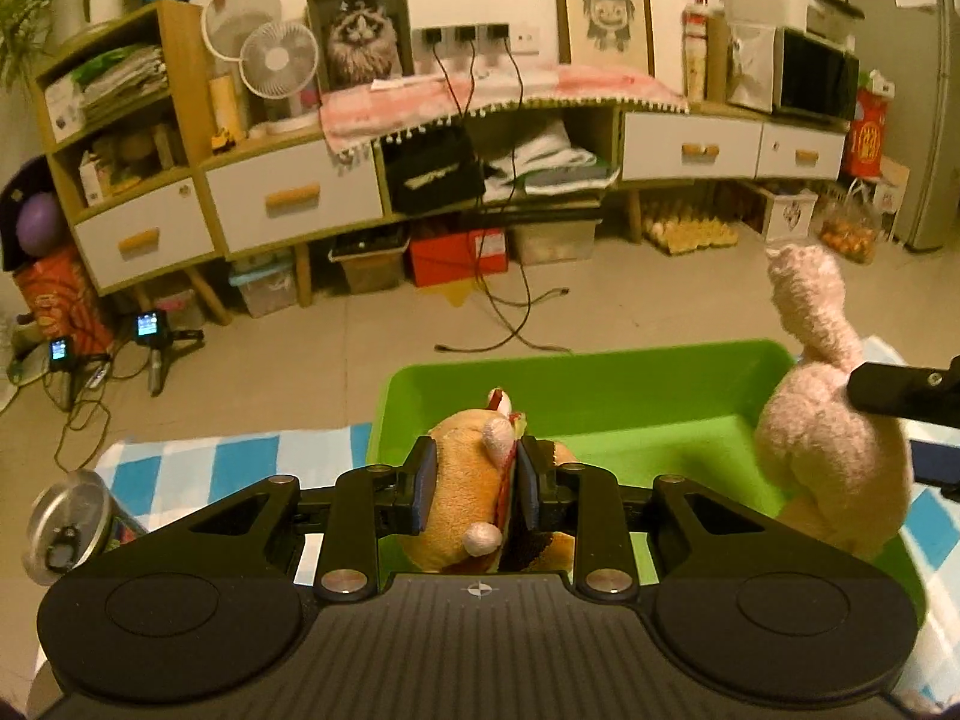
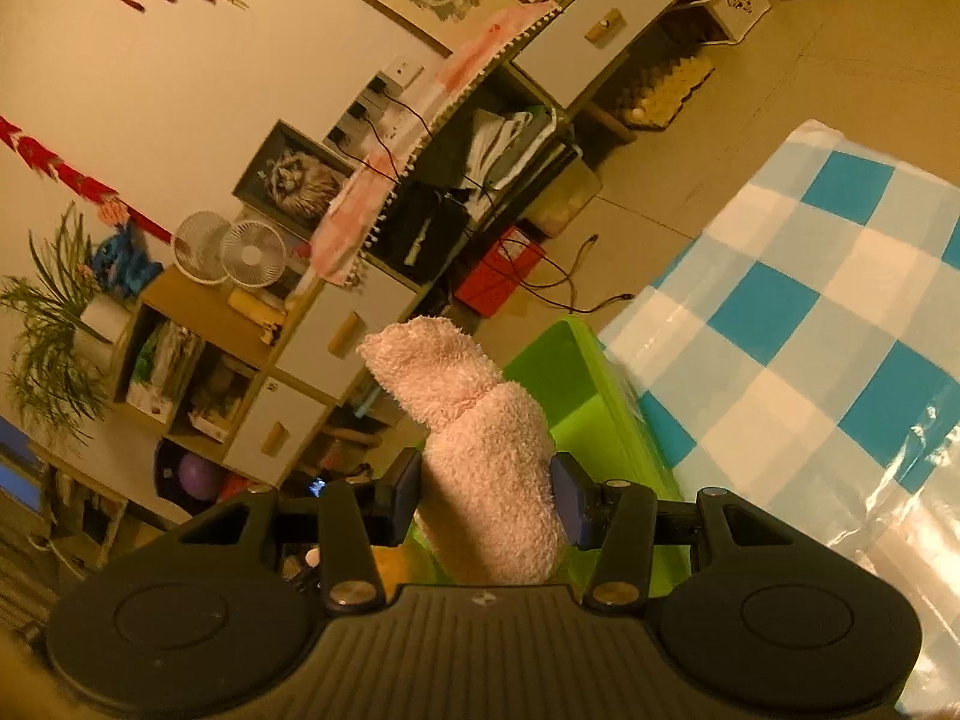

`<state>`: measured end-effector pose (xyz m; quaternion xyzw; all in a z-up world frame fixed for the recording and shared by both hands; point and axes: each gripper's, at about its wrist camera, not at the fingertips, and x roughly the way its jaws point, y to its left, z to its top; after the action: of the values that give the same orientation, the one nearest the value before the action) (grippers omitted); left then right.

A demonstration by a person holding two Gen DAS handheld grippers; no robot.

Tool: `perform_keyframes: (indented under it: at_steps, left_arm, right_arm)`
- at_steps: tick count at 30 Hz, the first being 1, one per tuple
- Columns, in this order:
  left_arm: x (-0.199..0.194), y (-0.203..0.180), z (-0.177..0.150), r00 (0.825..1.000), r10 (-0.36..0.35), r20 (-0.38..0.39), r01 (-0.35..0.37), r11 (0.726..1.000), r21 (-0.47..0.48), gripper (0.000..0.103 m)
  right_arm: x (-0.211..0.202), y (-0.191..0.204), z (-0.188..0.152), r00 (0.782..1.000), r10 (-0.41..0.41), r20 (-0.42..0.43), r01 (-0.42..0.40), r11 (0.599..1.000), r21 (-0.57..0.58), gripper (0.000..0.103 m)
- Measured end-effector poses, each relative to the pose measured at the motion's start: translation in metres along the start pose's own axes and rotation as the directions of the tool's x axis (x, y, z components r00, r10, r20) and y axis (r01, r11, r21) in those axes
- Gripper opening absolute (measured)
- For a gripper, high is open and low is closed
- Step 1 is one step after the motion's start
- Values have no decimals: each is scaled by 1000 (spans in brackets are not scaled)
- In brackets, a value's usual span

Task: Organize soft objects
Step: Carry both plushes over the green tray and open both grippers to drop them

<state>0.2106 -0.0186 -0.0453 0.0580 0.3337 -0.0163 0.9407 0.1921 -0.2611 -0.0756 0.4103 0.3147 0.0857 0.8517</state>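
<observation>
In your left wrist view, the orange plush toy (image 1: 462, 498) was partly hidden: its lower body dropped behind the gripper housing at the bottom of the frame, and its face could not be made out. The right gripper (image 1: 900, 390) entered from the right edge, cut off so only a dark finger showed against the pink plush toy (image 1: 828, 438). In your right wrist view, the green bin (image 2: 576, 372) was mostly covered by the pink plush, whose base sank behind the housing. The small lit screens (image 1: 147, 324) at the left were too small to read.
</observation>
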Motion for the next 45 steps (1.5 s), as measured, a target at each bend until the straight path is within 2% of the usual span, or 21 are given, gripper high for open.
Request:
perform_keyframes:
  at_steps: [11,20,22,23,24,25,27,33,36,38,45]
  left_arm:
    - [6,5,6,999,20,-31,-21,1000,-18,31]
    - [4,2,9,1000,18,-12,-18,1000,4,33]
    - [4,0,9,1000,19,-13,-18,1000,12,42]
    - [4,0,9,1000,20,-12,-20,1000,13,43]
    - [3,0,9,1000,24,-9,-24,1000,14,50]
    - [2,-1,10,1000,29,-4,-29,999,13,61]
    - [-2,-1,10,999,33,8,-33,999,14,69]
    - [-15,2,13,1000,19,-9,-19,1000,9,81]
    - [-27,6,12,1000,9,-5,-9,1000,-7,82]
    - [-37,8,11,1000,8,5,-8,1000,-19,83]
    - [-71,19,3,999,4,35,-2,999,-52,89]
  right_arm:
    - [3,-3,-1,999,-51,-17,50,998,-41,8]
    - [1,2,-2,998,-66,-11,65,995,-80,10]
    - [0,2,-2,997,-81,-3,80,993,-82,12]
    - [-1,2,-1,996,-86,2,86,993,-75,15]
    - [-3,2,0,996,-84,7,84,994,-68,17]
    - [-5,2,1,997,-82,11,82,995,-62,22]
    - [-8,4,3,997,-80,20,81,995,-65,28]
    - [-21,12,3,995,-95,24,97,989,-112,37]
    - [-31,13,1,994,-107,23,109,986,-127,38]
    - [-39,14,0,992,-118,32,122,981,-148,47]
    - [-69,19,-8,985,-163,51,170,961,-219,53]
